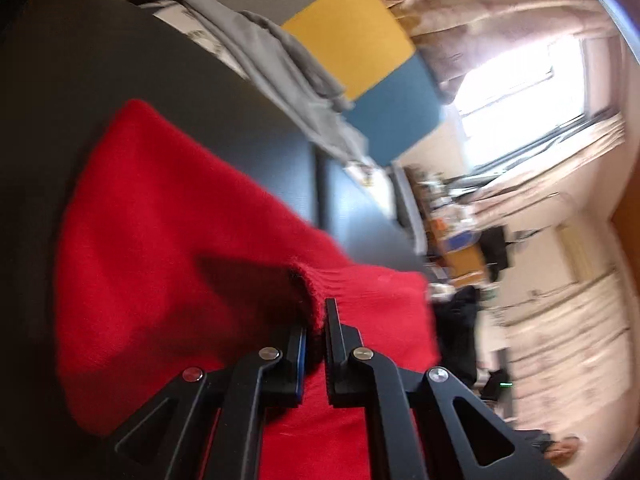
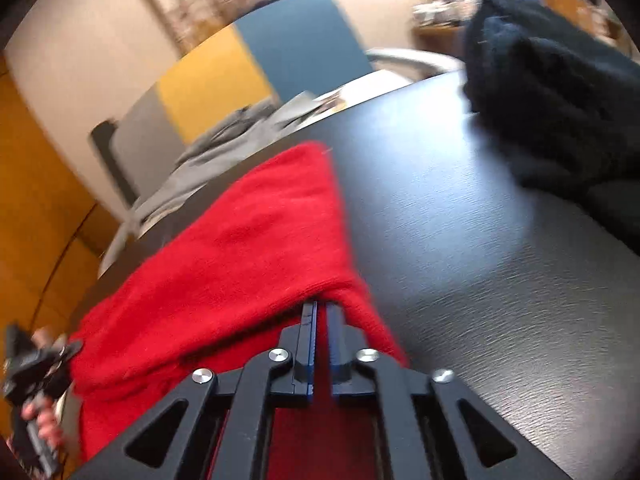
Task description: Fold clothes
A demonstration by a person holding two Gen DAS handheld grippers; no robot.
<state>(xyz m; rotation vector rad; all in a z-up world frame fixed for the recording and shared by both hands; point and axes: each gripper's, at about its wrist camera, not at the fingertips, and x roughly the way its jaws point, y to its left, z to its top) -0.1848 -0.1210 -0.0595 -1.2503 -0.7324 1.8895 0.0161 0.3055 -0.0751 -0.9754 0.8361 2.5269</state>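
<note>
A blurred room with pale walls, a bright window (image 1: pixel 520 92) at 2 o'clock in the left view and panels (image 2: pixel 240 68) of grey, yellow and blue fills the background. In front of it lies a dark table (image 2: pixel 480 240), taking up the right half of the right view and the 9 to 12 o'clock part of the left view.

On the table lies a red sweater (image 2: pixel 248 240), reaching from the middle of each view down to 6 o'clock. A grey garment (image 1: pixel 280 60) sits at the table's far edge, at 12 o'clock in the left view. A dark garment (image 2: pixel 552 100) rests on the table at 2 o'clock in the right view.

The left gripper (image 1: pixel 316 320) is pinched narrow on a ribbed edge of the red sweater. The right gripper (image 2: pixel 322 312) is likewise nearly closed, clamped on a fold of the same sweater. A hand (image 2: pixel 40 408) holding a black handle shows at 8 o'clock in the right view.
</note>
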